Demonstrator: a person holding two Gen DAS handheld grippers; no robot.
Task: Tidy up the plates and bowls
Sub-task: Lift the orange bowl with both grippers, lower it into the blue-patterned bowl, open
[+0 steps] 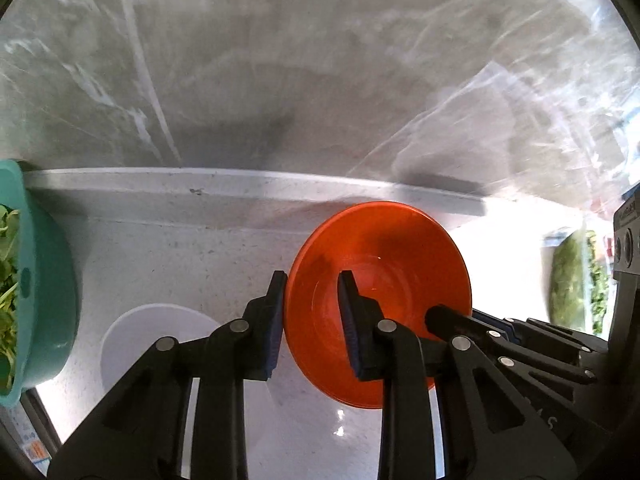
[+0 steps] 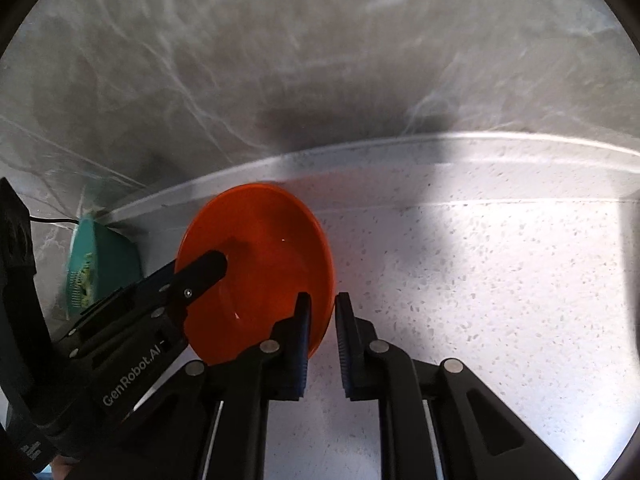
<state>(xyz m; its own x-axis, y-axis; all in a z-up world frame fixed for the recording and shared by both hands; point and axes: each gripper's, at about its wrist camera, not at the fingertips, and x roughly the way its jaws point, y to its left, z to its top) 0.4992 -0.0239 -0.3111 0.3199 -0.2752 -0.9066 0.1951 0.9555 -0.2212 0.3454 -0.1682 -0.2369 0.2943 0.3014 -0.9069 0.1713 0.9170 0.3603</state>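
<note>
An orange bowl [image 1: 384, 256] is held tilted above the white speckled counter [image 1: 180, 264]. My left gripper [image 1: 312, 312] straddles its left rim, one finger inside and one outside, jaws close on the rim. My right gripper [image 2: 322, 320] straddles the bowl's [image 2: 260, 248] right rim the same way, a small gap still showing at its outer finger. Each gripper shows in the other's view: the right one [image 1: 440, 316] and the left one [image 2: 208, 268]. A white plate or bowl [image 1: 160, 336] lies on the counter below my left gripper.
A teal colander [image 1: 36, 280] with green leaves stands at the left by the wall, also in the right wrist view [image 2: 100, 264]. A marble backsplash [image 1: 320, 80] rises behind a raised ledge [image 1: 240, 188]. Green produce in a bag [image 1: 568, 280] sits far right.
</note>
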